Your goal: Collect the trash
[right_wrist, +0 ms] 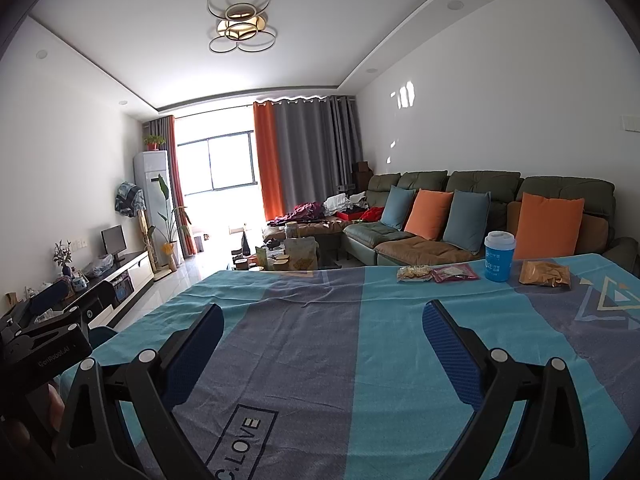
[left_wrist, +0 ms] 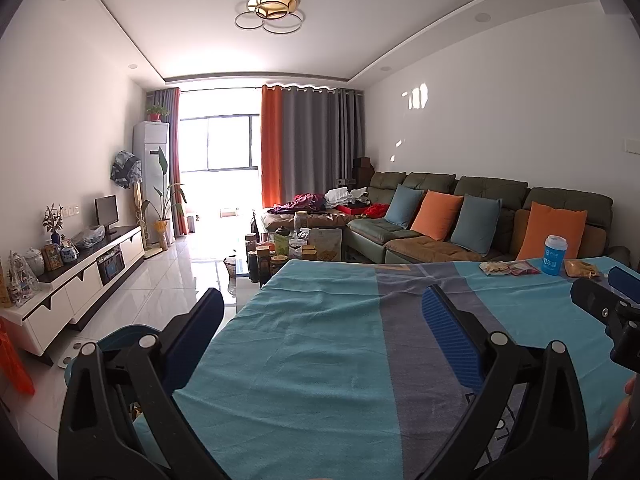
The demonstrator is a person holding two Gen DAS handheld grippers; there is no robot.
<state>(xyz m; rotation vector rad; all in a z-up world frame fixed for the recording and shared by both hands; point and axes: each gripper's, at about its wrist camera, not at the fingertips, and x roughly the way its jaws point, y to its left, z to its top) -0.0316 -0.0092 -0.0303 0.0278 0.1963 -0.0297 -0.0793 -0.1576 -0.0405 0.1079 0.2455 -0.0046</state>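
Left wrist view: left gripper fingers apart, empty, over the near tablecloth; wrappers far right. Right wrist view: right gripper likewise apart; a careless reach could topple the blue cup between the wrappers.

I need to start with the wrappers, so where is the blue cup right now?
In the right wrist view, the blue cup stands upright at the table's far right edge, between the dark red wrapper and the yellow-brown packet, before the sofa.
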